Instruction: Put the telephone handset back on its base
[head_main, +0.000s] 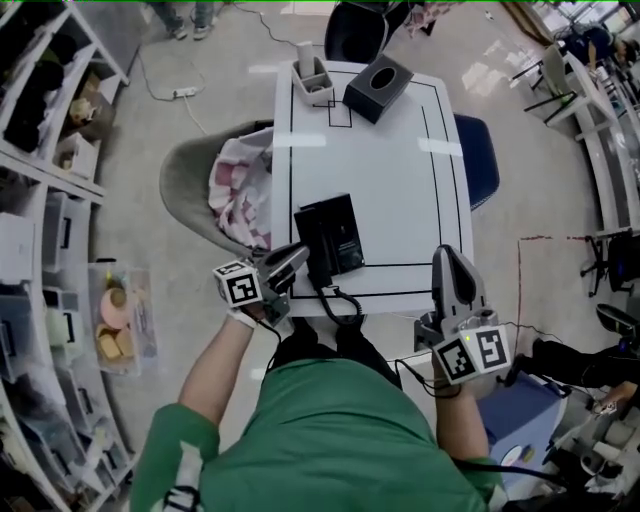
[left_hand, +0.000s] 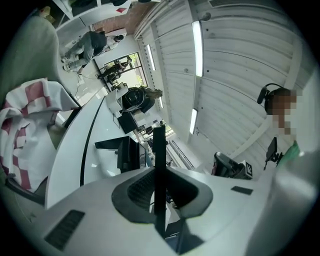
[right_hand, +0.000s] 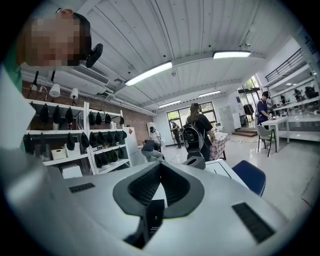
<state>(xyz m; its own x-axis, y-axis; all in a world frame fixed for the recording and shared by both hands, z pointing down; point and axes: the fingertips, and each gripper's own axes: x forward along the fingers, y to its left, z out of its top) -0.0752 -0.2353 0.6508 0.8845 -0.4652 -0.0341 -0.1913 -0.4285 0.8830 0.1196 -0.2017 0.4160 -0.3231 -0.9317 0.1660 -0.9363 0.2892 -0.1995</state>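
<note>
Handset (head_main: 311, 240) appears seated on telephone base (head_main: 345, 235) at table's (head_main: 400, 180) near edge, so task looks done; left gripper (head_main: 292, 262) jaws pinch an unidentified thin dark strip (left_hand: 159, 145), right gripper (head_main: 448, 258) jaws closed, empty.

Bright ceiling strips (right_hand: 148, 73), fisheye-warped edges.

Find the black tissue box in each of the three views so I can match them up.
Head view: the black tissue box sits at the far end of the table, top centre of the picture.
Left gripper view: the tissue box is small, upper centre-left, beyond the telephone.
Right gripper view: the tissue box is just right of centre.
Shared landmark: the white table it stands on.
</note>
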